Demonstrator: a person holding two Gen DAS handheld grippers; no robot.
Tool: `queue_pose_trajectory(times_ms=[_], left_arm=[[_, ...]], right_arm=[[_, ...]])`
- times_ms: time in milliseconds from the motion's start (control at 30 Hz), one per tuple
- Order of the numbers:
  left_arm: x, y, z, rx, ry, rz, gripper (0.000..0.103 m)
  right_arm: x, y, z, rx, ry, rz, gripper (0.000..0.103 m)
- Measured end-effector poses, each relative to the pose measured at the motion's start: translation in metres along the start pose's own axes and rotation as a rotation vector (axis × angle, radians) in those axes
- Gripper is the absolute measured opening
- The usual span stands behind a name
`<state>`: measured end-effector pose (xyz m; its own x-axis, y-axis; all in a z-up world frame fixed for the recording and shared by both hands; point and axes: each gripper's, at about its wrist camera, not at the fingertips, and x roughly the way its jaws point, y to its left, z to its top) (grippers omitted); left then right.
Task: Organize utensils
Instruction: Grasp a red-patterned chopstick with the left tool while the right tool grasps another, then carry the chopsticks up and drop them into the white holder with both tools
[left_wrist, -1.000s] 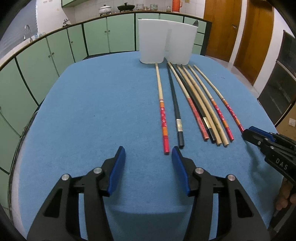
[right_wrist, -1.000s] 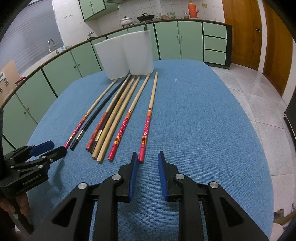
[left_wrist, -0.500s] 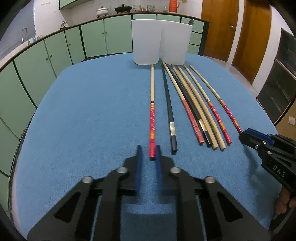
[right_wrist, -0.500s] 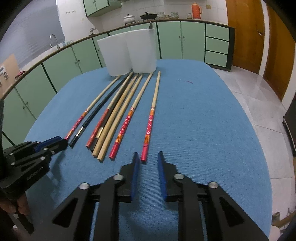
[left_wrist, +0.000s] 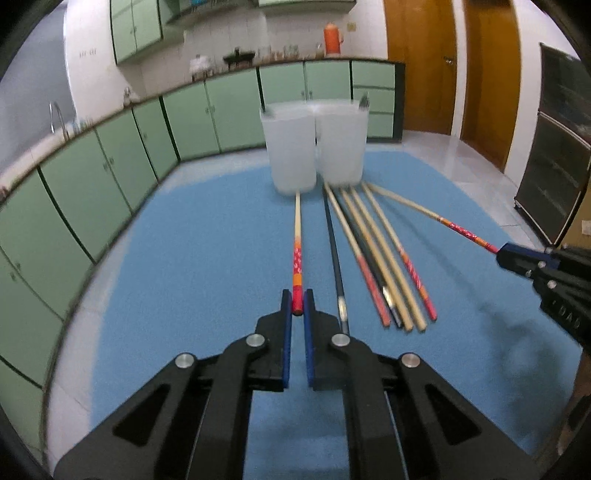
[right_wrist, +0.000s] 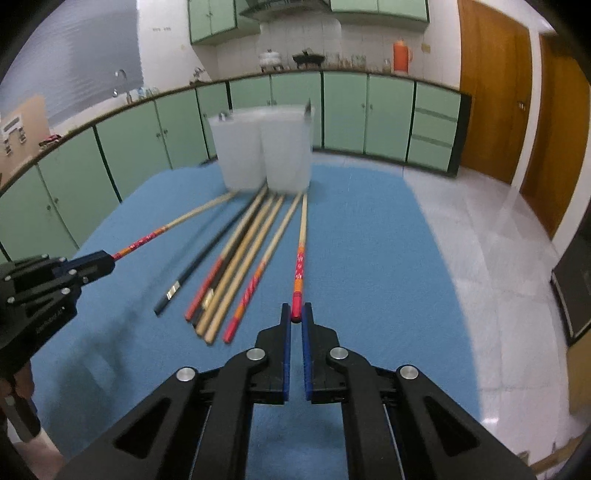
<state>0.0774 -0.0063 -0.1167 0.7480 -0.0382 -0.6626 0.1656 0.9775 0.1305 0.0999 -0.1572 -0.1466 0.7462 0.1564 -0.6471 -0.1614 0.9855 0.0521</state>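
In the left wrist view my left gripper (left_wrist: 297, 301) is shut on the red end of a bamboo chopstick (left_wrist: 297, 236), lifted off the blue table (left_wrist: 184, 266). Its far tip stays near two white containers (left_wrist: 291, 155). In the right wrist view my right gripper (right_wrist: 296, 314) is shut on the red end of a matching chopstick (right_wrist: 303, 236), also raised. Each view shows the other gripper at its edge, the right gripper (left_wrist: 517, 258) and the left gripper (right_wrist: 98, 264). Several chopsticks (left_wrist: 384, 266) lie between them, one of them black (left_wrist: 334, 254).
The white containers (right_wrist: 286, 147) stand side by side at the table's far end. Green cabinets (left_wrist: 92, 192) run behind and to the left. Wooden doors (right_wrist: 491, 99) and tiled floor (right_wrist: 491, 258) are to the right. A hand (right_wrist: 22, 380) grips the left tool's handle.
Both grippers closed, each on the red end of an outer chopstick, then rose, lifting those ends off the cloth. The two held chopsticks now angle away from the rest.
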Motion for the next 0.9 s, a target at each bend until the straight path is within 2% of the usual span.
queue_pose_trajectory(times_ms=[200, 400, 533, 900], left_arm=[[-0.035, 0.006, 0.034, 0.003, -0.109, 0.004, 0.005], [-0.055, 0.012, 0.071, -0.038, -0.192, -0.033, 0.005], [-0.056, 0.013, 0.093, -0.051, -0.226, -0.051, 0.005], [-0.059, 0.018, 0.129, -0.081, -0.281, -0.095, 0.005]], right_arm=[[-0.035, -0.013, 0.036, 0.013, -0.103, 0.017, 0.005], [-0.055, -0.029, 0.072, 0.053, -0.181, 0.069, 0.005], [-0.059, -0.040, 0.095, 0.081, -0.200, 0.123, 0.005], [-0.067, -0.043, 0.139, 0.048, -0.238, 0.157, 0.005]])
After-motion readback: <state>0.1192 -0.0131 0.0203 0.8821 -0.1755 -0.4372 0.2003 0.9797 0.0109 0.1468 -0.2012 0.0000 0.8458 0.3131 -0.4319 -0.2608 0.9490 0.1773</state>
